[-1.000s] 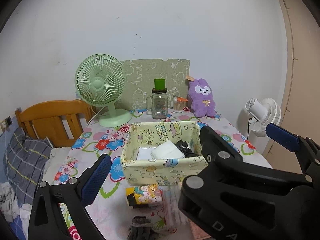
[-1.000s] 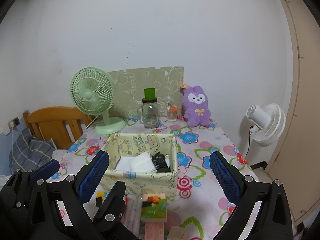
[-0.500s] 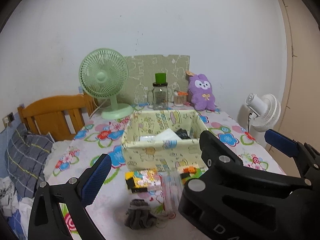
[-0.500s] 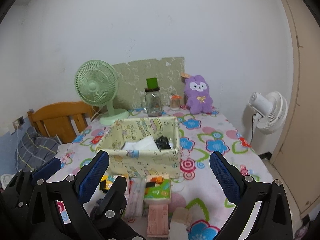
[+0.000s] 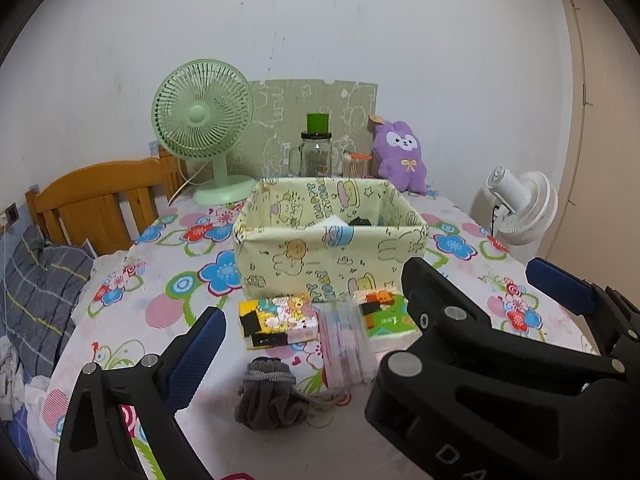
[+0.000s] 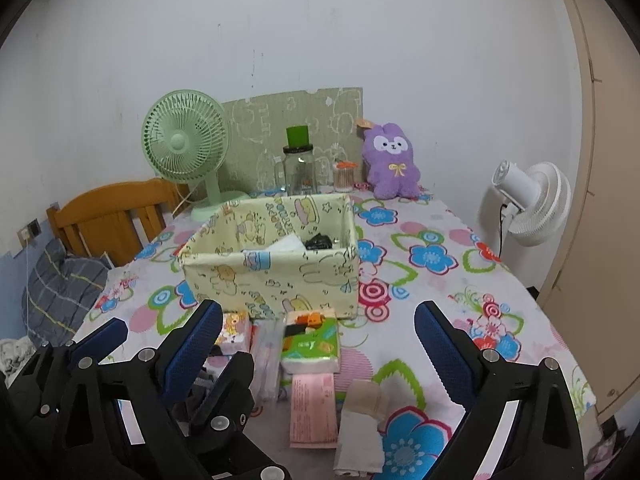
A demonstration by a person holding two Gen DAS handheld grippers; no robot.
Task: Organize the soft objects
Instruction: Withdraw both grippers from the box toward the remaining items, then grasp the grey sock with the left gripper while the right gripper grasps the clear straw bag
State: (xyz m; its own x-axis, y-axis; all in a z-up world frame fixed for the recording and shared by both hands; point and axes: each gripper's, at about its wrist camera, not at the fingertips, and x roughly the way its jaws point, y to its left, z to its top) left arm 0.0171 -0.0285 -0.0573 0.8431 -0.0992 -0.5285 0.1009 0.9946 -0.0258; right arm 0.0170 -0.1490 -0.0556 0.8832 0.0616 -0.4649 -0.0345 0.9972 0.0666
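Observation:
A pale yellow cartoon fabric box stands mid-table, holding white tissue and a black item. In front of it lie a yellow tissue pack, a clear pack of masks, a green tissue pack, a grey drawstring pouch, a pink packet and a beige folded cloth. My left gripper is open and empty above the near table edge. My right gripper is open and empty beside it, on its right.
At the table's back stand a green desk fan, a glass jar with green lid, a small jar and a purple plush bunny. A wooden chair is at left, a white floor fan at right.
Both grippers have pulled back from the box and lowered. The packs, pouch, pink packet and cloth at the near edge have come into view. Both stay open.

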